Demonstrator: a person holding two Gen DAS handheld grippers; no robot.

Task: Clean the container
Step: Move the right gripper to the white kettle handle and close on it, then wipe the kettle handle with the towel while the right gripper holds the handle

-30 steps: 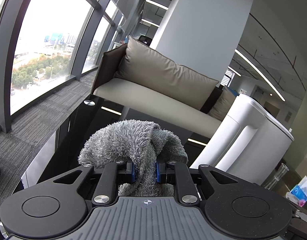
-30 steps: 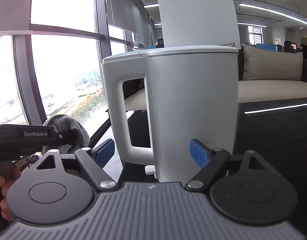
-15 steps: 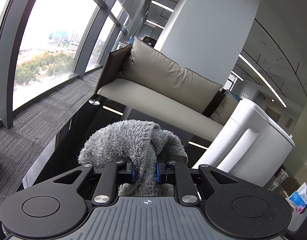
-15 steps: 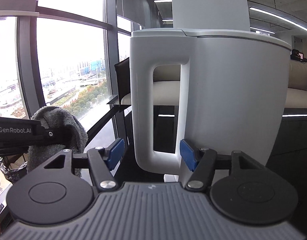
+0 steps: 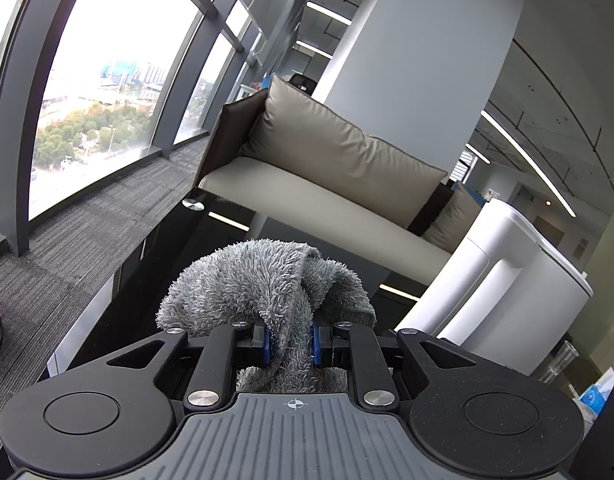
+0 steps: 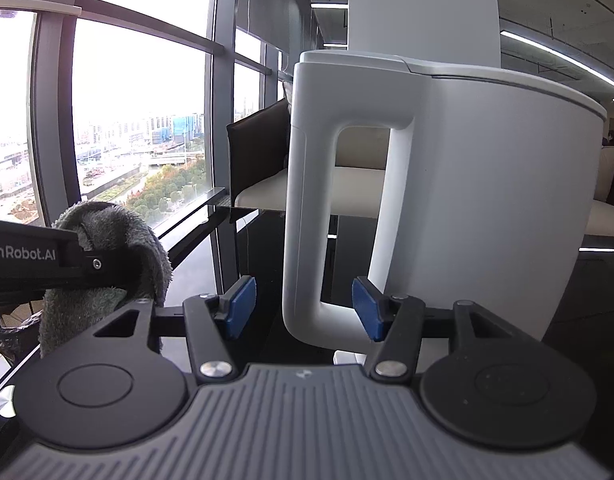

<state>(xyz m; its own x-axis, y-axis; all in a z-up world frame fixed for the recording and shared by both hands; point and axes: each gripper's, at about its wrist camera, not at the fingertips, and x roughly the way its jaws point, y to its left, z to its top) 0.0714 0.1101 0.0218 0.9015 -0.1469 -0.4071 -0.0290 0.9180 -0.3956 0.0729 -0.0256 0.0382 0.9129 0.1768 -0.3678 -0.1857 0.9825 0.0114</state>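
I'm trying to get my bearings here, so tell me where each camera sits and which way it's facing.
Left wrist: on the left gripper, looking past its fingers, shut on a grey cloth, toward the sofa.
Right wrist: on the right gripper, its open fingers either side of the white container's handle.
Shared: both show cloth, container, sofa and the black table.

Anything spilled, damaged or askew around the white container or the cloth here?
Nothing stands out. The white container stands upright, lid closed, its handle between the open right gripper's pads. The left gripper clamps the grey cloth.
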